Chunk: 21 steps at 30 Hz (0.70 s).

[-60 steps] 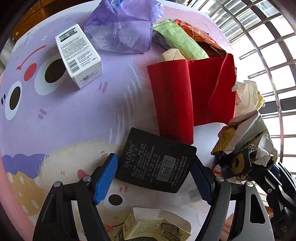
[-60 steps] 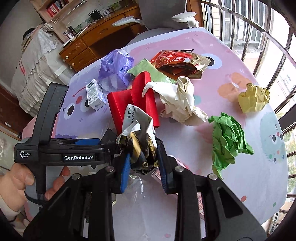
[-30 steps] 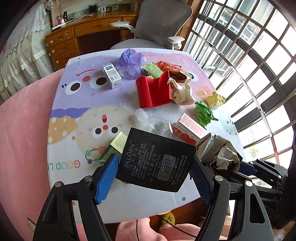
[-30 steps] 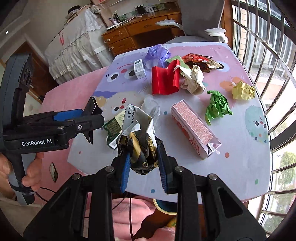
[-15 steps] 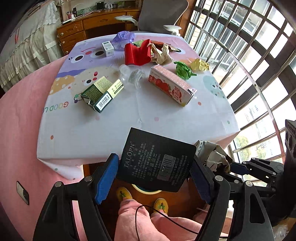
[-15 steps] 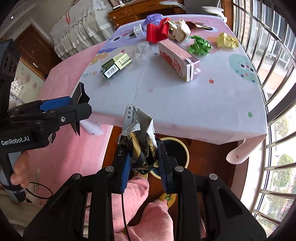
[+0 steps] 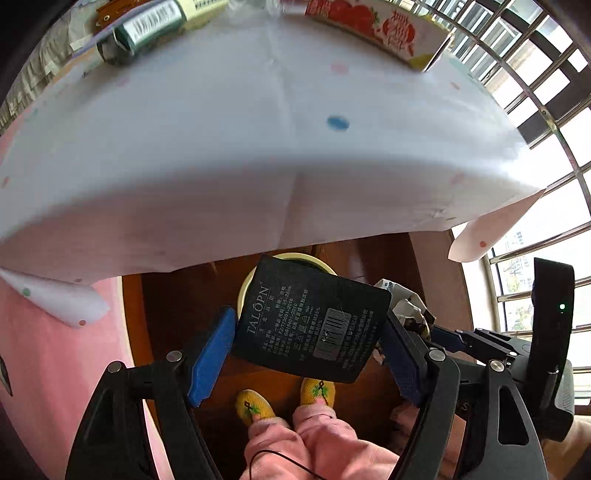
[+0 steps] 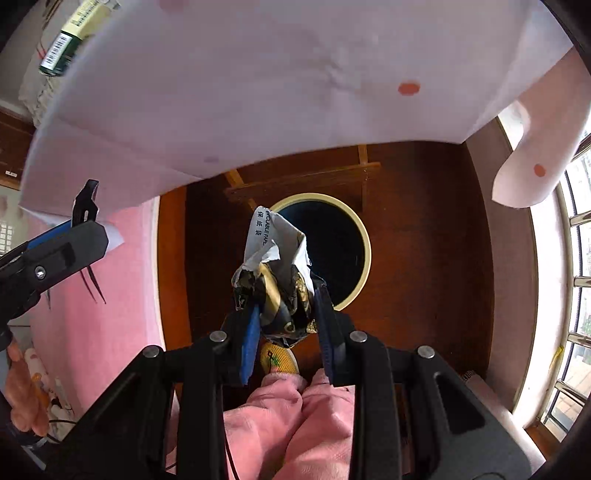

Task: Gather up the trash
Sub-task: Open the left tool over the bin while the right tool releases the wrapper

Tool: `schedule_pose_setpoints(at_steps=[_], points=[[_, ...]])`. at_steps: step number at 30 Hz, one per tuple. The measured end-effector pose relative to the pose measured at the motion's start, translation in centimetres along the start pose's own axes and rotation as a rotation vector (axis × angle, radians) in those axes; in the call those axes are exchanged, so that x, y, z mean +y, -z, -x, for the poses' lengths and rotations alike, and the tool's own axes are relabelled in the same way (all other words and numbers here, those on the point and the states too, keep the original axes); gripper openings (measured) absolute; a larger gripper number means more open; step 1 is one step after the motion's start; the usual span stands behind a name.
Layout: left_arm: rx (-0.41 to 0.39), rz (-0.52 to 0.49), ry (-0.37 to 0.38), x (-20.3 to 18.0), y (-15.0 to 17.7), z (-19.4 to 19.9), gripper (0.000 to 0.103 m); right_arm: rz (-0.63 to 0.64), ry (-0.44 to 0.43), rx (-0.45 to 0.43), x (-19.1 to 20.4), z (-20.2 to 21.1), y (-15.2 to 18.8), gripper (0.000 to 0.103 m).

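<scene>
The left claw grips a black card flat between its blue pads, held below the near edge of the surface and over the cream-rimmed bin on the wooden floor. The right claw is clamped on a crumpled wrapper, also just over the bin's rim. A green box and a strawberry carton lie on the surface, towards its far edge.

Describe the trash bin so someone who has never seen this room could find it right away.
Look under the table draped in a white dotted tablecloth, down on the dark wooden floor. The bin stands there: a round opening with a pale cream rim and a black inside, the only round container there.
</scene>
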<state>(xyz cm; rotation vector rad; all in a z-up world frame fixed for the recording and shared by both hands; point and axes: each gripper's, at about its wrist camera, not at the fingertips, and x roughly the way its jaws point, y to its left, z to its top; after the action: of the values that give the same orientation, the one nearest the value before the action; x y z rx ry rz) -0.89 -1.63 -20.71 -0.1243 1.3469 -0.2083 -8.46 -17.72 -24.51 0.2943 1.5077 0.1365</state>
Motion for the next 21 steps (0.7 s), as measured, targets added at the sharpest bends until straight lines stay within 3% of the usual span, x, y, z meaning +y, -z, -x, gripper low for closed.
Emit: schedule_pose_setpoints(at_steps=[7, 10, 11, 12, 16, 21], points=[[0.057, 0.073, 0.096, 4.6, 1.3, -13.7, 0.08, -0.038, 0.012, 0.048, -2.7, -13.2, 0.2, 0.026], [0.059, 0.068, 0.109, 6.0, 1.8, -17.2, 0.081, -0.04, 0.01, 0.048, -3.1, -16.2, 0.1, 0.048], [0.05, 0.07, 0.122, 6.4, 2.0, -17.9, 0.086, -0.042, 0.01, 0.042, -3.1, -16.8, -0.2, 0.062], [0.042, 0.073, 0.133, 6.8, 2.0, -18.5, 0.089, -0.047, 0.009, 0.037, -3.3, -17.2, -0.2, 0.064], [0.004, 0.08, 0.146, 7.7, 2.6, -19.1, 0.093, -0.09, 0.003, 0.032, -3.4, -18.0, -0.5, 0.065], [-0.046, 0.058, 0.13, 7.4, 3.3, -16.7, 0.094, -0.091, -0.012, -0.029, -2.3, -15.2, 0.1, 0.065]])
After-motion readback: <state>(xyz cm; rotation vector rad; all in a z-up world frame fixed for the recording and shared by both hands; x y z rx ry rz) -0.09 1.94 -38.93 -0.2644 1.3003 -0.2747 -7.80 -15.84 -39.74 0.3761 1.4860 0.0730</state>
